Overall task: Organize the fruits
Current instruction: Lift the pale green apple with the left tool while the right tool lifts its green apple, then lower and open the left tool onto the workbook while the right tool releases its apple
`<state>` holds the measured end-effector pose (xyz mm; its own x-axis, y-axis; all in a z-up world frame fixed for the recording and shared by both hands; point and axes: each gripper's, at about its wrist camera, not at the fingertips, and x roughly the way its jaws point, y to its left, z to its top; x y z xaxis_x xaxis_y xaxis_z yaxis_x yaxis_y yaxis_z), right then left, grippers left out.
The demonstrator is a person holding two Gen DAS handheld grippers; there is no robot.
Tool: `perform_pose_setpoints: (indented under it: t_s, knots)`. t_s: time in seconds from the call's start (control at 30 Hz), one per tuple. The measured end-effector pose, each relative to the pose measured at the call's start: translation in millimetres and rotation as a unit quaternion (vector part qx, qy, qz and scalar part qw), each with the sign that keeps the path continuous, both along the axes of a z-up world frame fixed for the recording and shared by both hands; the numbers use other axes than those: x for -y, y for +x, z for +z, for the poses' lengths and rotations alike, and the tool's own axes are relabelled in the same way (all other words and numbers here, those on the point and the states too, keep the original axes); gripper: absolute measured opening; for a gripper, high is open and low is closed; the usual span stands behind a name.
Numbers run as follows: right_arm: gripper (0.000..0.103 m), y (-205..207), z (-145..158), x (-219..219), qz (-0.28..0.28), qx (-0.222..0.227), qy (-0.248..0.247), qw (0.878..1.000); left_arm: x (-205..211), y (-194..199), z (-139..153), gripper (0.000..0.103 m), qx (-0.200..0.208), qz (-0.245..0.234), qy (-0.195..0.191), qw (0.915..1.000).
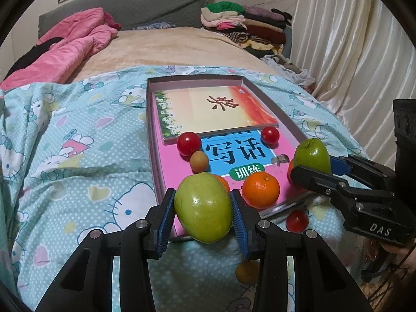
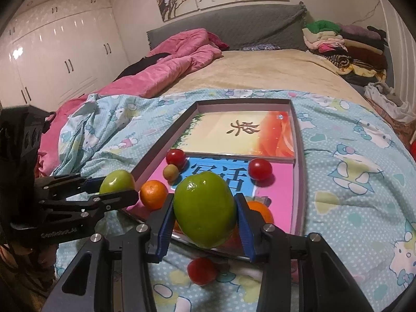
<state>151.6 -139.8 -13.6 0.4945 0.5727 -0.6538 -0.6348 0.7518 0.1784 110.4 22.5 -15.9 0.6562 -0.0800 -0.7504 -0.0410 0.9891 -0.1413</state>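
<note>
My left gripper (image 1: 203, 208) is shut on a green fruit (image 1: 203, 206) over the near edge of a shallow box (image 1: 150, 119). My right gripper (image 2: 205, 210) is shut on a second green fruit (image 2: 205, 209) above the box's near edge (image 2: 300, 182). Each gripper shows in the other view, the right (image 1: 316, 167) and the left (image 2: 114, 188), each with its green fruit. In the box lie two red tomatoes (image 1: 189, 143) (image 1: 270, 134), a small tan fruit (image 1: 199, 161) and an orange (image 1: 261, 189). A red tomato (image 2: 202, 270) and a small orange fruit (image 1: 247, 271) lie on the quilt.
The box holds two books (image 1: 215, 109) and rests on a blue cartoon quilt (image 1: 78, 156) on a bed. A pink duvet (image 1: 72, 46) lies far left. Folded clothes (image 1: 247, 26) are stacked at the far right. Curtains (image 1: 351, 39) hang on the right.
</note>
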Motion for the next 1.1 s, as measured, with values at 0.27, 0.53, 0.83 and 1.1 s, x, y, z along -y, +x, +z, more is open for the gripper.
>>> perform_pose_setpoints:
  t_s: [0.27, 0.53, 0.83, 1.1]
  knots:
    - [0.044, 2, -4, -5, 0.003, -0.005, -0.009, 1.0, 5, 0, 2, 0.043, 0.01, -0.014, -0.007, 0.9998]
    - [0.044, 2, -10, -8, 0.009, -0.005, -0.024, 1.0, 13, 2, -2, 0.043, 0.004, -0.027, -0.002, 0.9996]
    - [0.045, 1, -11, -17, 0.013, 0.021, -0.055, 0.998, 7, 7, -5, 0.043, -0.001, -0.015, 0.003, 0.9999]
    - [0.045, 4, -10, -13, 0.002, 0.031, -0.059, 0.998, 5, 8, -7, 0.043, -0.001, -0.01, 0.003, 0.9999]
